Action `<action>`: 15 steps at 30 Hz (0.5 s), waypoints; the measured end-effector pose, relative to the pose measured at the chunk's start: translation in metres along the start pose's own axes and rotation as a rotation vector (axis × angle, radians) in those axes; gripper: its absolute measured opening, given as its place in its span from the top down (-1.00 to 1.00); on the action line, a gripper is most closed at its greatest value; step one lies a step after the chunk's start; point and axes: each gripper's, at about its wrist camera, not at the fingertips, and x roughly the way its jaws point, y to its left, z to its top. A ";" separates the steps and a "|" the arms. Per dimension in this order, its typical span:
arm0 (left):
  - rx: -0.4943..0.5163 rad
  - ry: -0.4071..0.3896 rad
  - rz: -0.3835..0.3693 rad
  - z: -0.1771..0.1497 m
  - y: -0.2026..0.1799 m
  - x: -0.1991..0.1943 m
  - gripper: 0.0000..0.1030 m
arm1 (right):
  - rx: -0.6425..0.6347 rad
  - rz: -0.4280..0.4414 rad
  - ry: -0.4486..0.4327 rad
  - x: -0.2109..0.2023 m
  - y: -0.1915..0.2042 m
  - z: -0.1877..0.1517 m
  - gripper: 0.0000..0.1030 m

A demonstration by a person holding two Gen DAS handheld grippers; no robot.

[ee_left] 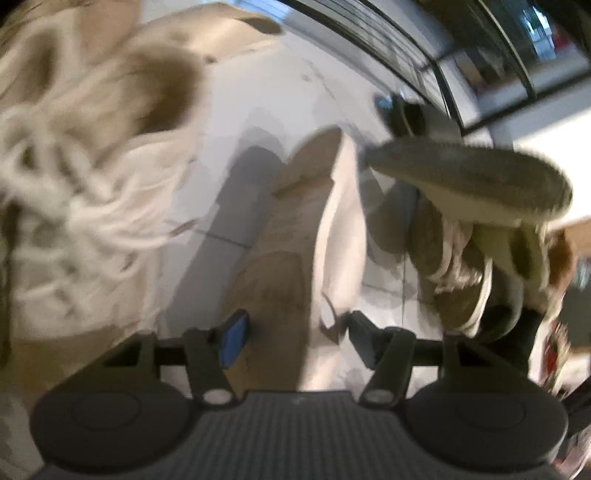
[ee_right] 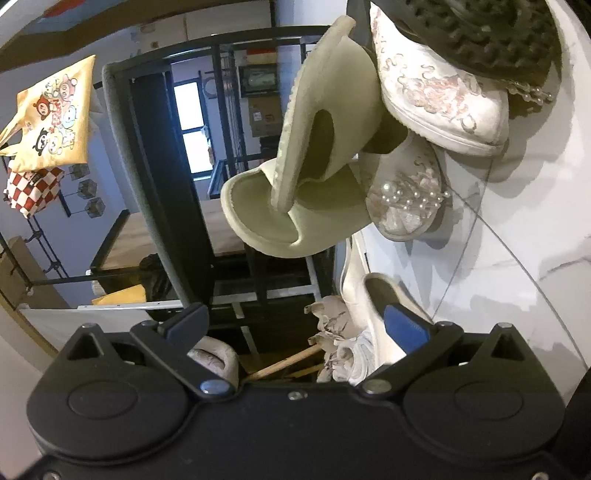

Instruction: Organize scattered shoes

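The left wrist view is blurred. My left gripper (ee_left: 295, 334) is open, its jaws on either side of a beige shoe (ee_left: 310, 258) on the white floor. A cream laced sneaker (ee_left: 85, 177) fills the left. A grey-soled shoe (ee_left: 469, 177) lies tipped at the right over other shoes (ee_left: 458, 280). In the right wrist view my right gripper (ee_right: 295, 321) is open, with a white sneaker (ee_right: 354, 314) between its jaws. Ahead lie two pale green slippers (ee_right: 306, 177), a pearl-trimmed shoe (ee_right: 410, 195), an embroidered white shoe (ee_right: 443, 99) and a black knit shoe (ee_right: 491, 33).
A black metal rack (ee_right: 236, 110) and a dark upright panel (ee_right: 162, 177) stand beyond the slippers. A yellow cartoon bag (ee_right: 51, 110) hangs at the left. White marble floor (ee_right: 517, 240) spreads to the right. A black frame (ee_left: 424, 55) runs along the floor's far edge.
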 end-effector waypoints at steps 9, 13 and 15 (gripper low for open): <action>0.159 -0.249 0.139 0.000 -0.004 -0.052 -0.73 | -0.025 -0.131 0.012 0.008 0.000 -0.007 -1.00; 0.296 -0.285 0.175 -0.010 -0.018 -0.055 -0.81 | -0.060 -0.250 0.036 0.020 0.002 -0.015 -1.00; 0.391 -0.281 0.203 -0.017 -0.030 -0.049 -0.82 | -0.077 -0.263 0.049 0.024 0.003 -0.019 -1.00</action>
